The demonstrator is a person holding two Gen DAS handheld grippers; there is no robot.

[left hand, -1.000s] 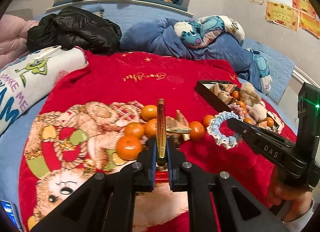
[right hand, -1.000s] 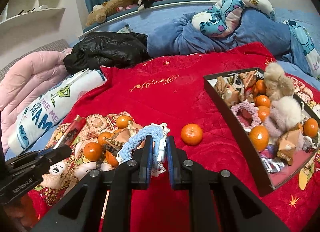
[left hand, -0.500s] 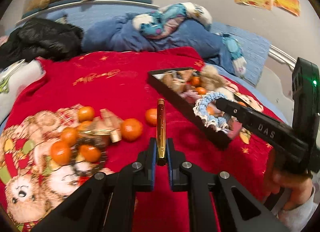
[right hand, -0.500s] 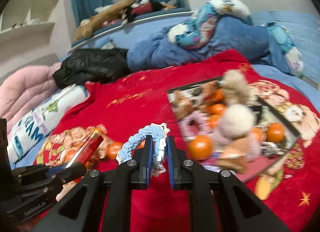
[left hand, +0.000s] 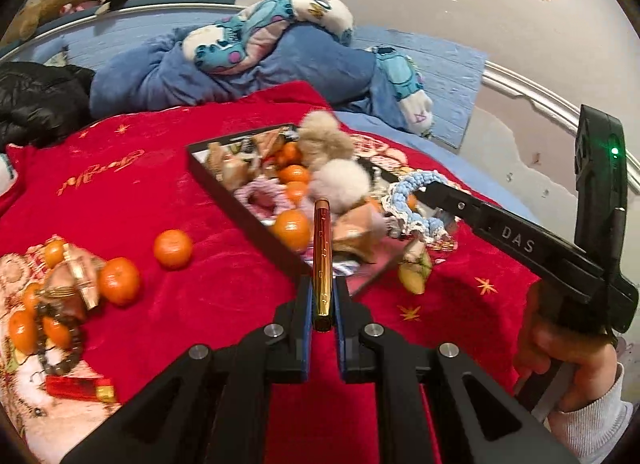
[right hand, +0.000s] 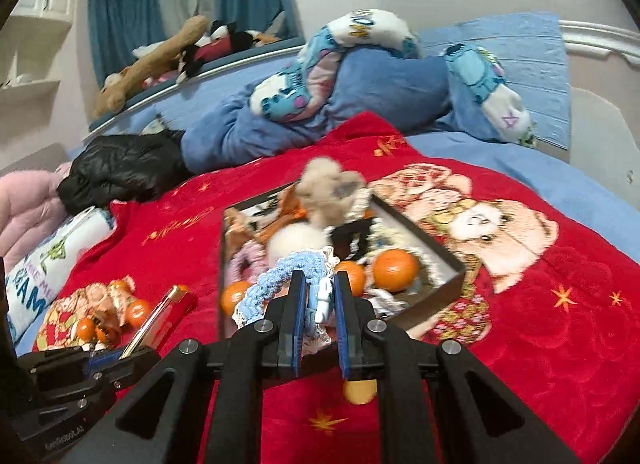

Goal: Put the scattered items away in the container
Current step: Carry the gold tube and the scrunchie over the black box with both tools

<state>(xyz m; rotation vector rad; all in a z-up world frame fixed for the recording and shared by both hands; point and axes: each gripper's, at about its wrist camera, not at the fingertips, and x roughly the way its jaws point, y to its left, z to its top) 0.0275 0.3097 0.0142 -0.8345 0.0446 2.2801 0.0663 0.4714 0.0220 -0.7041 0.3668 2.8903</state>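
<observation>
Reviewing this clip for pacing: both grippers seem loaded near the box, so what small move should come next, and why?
Probably open the right gripper to drop the blue crocheted ring into the black box. The left wrist view shows the ring above the box's near corner, over the items already inside. The left gripper, shut on the gold pen, sits just short of the box edge and can follow.

Your red-and-gold pen (left hand: 322, 260) points lengthwise toward the shallow black rectangular tray (left hand: 244, 219). Your blue-and-white crocheted ring (right hand: 288, 276) hangs over the tray's near end. Loose orange tangerines (left hand: 173, 248) lie on the red blanket.
</observation>
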